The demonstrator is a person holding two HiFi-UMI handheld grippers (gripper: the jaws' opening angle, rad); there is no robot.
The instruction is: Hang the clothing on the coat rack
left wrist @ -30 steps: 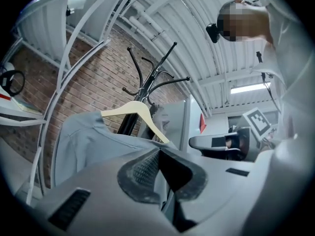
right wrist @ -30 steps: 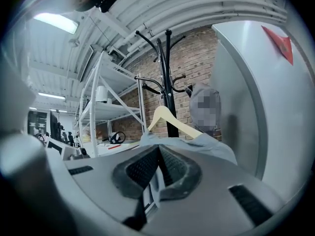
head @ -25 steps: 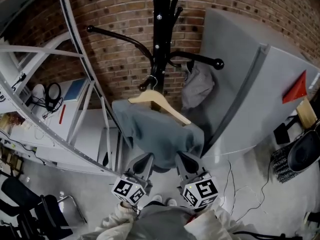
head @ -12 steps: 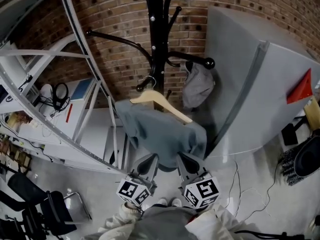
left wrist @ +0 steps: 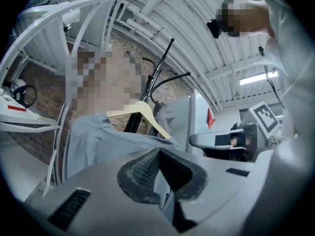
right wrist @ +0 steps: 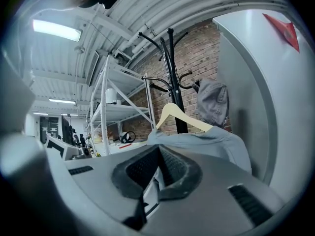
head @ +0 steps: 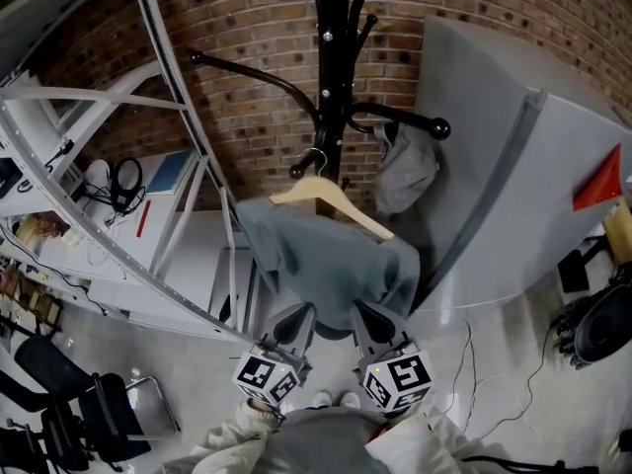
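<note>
A grey-blue shirt (head: 326, 263) is draped on a wooden hanger (head: 334, 201). The hanger's metal hook (head: 315, 157) is beside the tip of a short lower arm of the black coat rack (head: 333, 62); I cannot tell whether it rests on that arm. My left gripper (head: 293, 317) and right gripper (head: 367, 314) are side by side under the shirt's lower edge, each shut on the hem. In the left gripper view the shirt (left wrist: 106, 139) rises just beyond the shut gripper (left wrist: 160, 154). The right gripper view shows the same shirt (right wrist: 211, 139) past its gripper (right wrist: 158, 151).
A grey cap or cloth (head: 405, 168) hangs on a knobbed rack arm (head: 434, 126) to the right. A white metal shelving frame (head: 183, 166) stands at the left, a large grey panel (head: 513, 196) at the right. The brick wall (head: 247, 28) is behind, and cables (head: 464, 363) lie on the floor.
The head view has shifted slightly, so rack and hanger sit a little further right. The hanger keeps its place by the rack, and both grippers still hold the hem.
</note>
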